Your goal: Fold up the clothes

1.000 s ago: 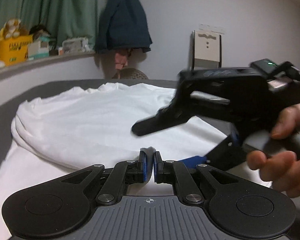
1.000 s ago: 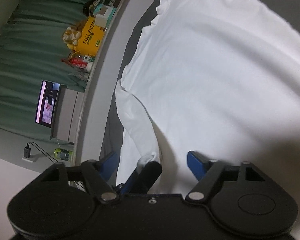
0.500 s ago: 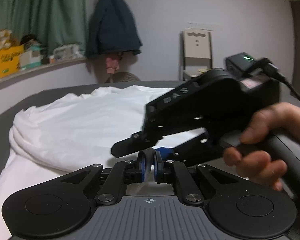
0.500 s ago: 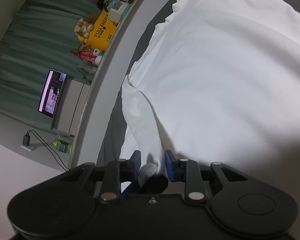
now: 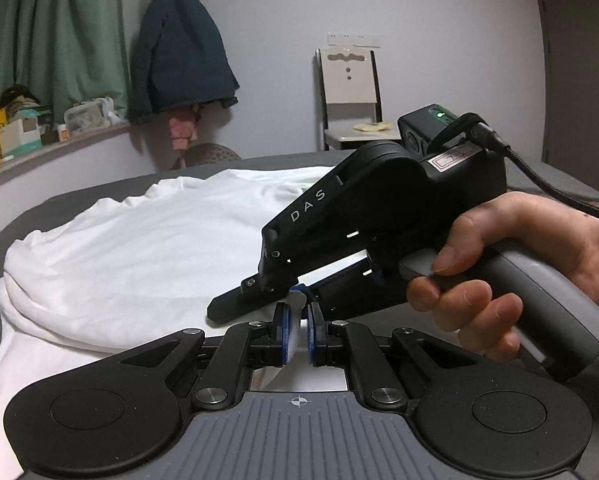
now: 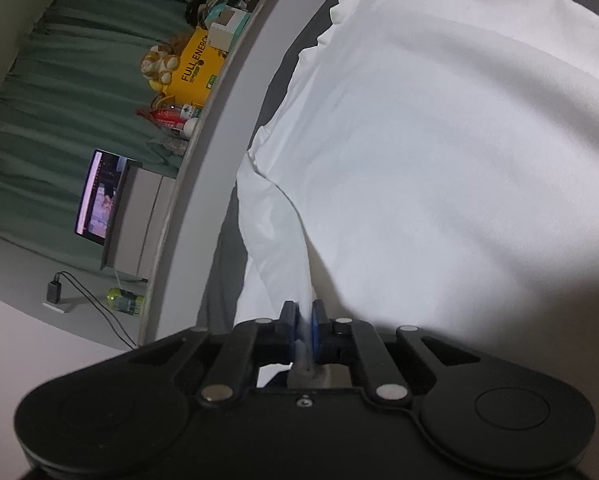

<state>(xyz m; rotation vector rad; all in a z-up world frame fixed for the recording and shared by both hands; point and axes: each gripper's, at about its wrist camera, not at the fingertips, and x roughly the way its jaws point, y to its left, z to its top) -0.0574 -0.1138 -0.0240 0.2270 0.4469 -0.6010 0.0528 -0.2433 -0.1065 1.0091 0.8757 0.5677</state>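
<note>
A white shirt (image 5: 139, 256) lies spread on a dark grey bed (image 5: 39, 216). My left gripper (image 5: 298, 330) is shut on a near edge of the shirt, with white cloth between its blue pads. My right gripper (image 6: 304, 326) is shut on a fold of the same shirt (image 6: 439, 168), which runs up from its pads. In the left wrist view the right gripper's black body (image 5: 363, 216) and the hand holding it sit just beyond and right of my left fingertips, nearly touching.
A grey ledge (image 5: 59, 148) along the bed's left side carries boxes, including a yellow one (image 6: 197, 64). A dark jacket (image 5: 179, 40) hangs on the wall. A chair (image 5: 349, 92) stands beyond the bed. A lit screen (image 6: 99, 196) shows left.
My right gripper went from open to shut on the shirt's fold. It moved left and closer to my left gripper. My left gripper stayed shut on the edge.
</note>
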